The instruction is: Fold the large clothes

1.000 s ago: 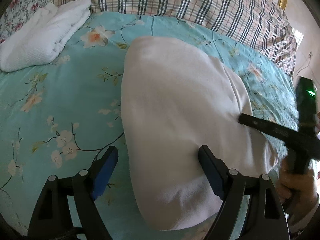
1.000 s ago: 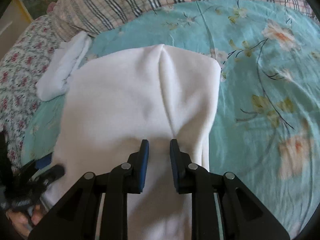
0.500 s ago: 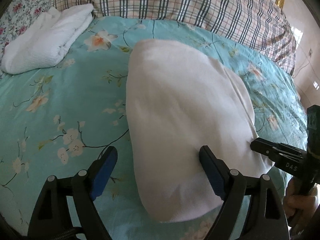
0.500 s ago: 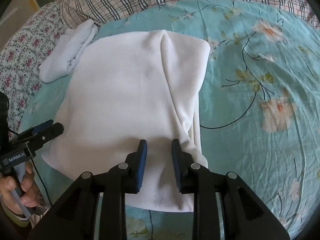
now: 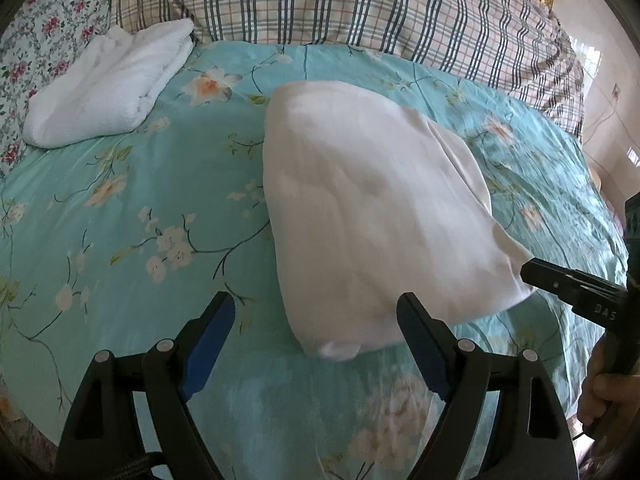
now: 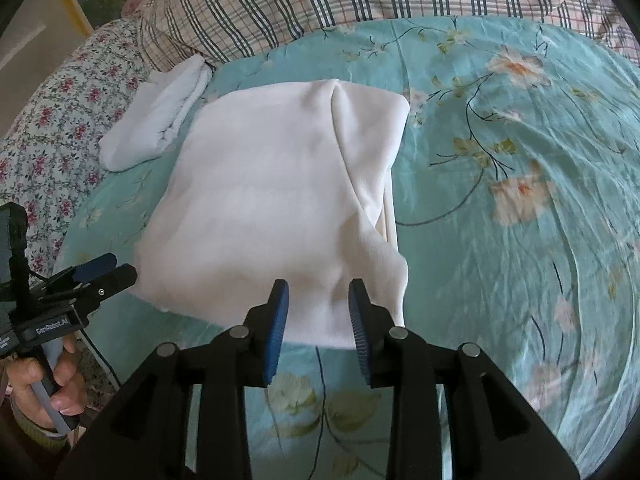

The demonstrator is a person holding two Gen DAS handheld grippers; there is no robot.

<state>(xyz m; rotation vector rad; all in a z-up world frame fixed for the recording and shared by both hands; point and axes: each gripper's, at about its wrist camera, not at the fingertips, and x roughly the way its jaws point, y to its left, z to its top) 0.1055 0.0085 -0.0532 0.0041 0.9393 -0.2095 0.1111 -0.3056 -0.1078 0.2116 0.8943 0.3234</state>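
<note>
A white garment [image 5: 372,208] lies folded into a thick rectangle on the teal floral bed sheet [image 5: 120,200]. My left gripper [image 5: 315,300] hovers over the garment's near left corner, jaws wide open and holding nothing. In the right wrist view the garment [image 6: 272,192] shows a crease down its right side. My right gripper [image 6: 319,286] is at its near edge with jaws opening; cloth shows behind the gap, but the pads do not press on it. Each gripper also appears in the other's view: the right gripper [image 5: 560,284] and the left gripper [image 6: 108,268].
A folded white towel [image 5: 108,88] lies at the far left of the bed. Plaid pillows [image 5: 360,4] line the head, with a floral pillow [image 6: 60,120] at the left. A person's hand [image 6: 48,380] holds the left gripper's handle. A thin black cable [image 6: 320,380] crosses the near sheet.
Both grippers have drawn back toward the near edge of the bed, off the garment. The right jaws have widened. The garment stays folded on the sheet.
</note>
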